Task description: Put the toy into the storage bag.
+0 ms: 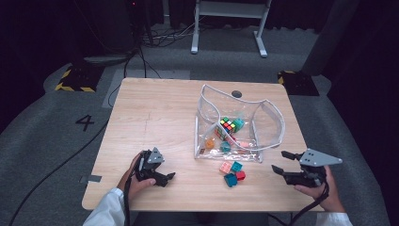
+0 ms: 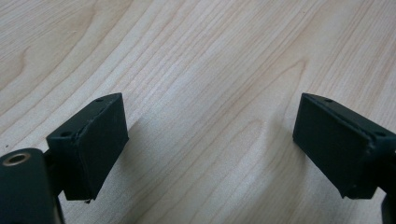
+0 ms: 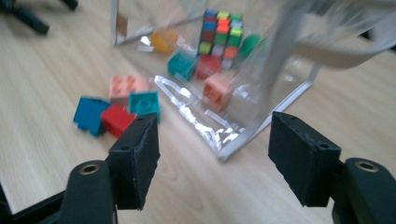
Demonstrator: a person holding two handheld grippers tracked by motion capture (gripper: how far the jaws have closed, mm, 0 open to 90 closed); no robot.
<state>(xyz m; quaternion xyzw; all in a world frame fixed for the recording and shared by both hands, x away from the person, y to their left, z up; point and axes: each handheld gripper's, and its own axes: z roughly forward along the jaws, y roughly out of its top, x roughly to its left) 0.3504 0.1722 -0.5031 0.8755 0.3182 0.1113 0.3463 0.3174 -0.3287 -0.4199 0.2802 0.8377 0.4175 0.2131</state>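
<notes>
A clear plastic pouch (image 1: 270, 117) stands open on the wooden table (image 1: 155, 113), right of centre. Inside are a Rubik's cube (image 1: 227, 125) (image 3: 222, 32) and several small bricks, among them an orange one (image 3: 163, 41) and a teal one (image 3: 182, 64). Just in front of the pouch lie loose bricks: pink (image 1: 225, 167) (image 3: 128, 86), teal (image 1: 236, 165) (image 3: 144, 103), red (image 1: 241, 175) (image 3: 116, 119) and blue (image 1: 230, 179) (image 3: 88, 114). My right gripper (image 1: 281, 161) (image 3: 212, 149) is open, facing the pouch's near right corner. My left gripper (image 1: 167, 172) (image 2: 210, 135) is open over bare wood at the front left.
A round cable hole (image 1: 236, 94) sits in the table's far edge behind the pouch. The front table edge (image 1: 197, 208) runs just below both hands. Beyond the table are grey carpet, cables and a white desk frame (image 1: 230, 28).
</notes>
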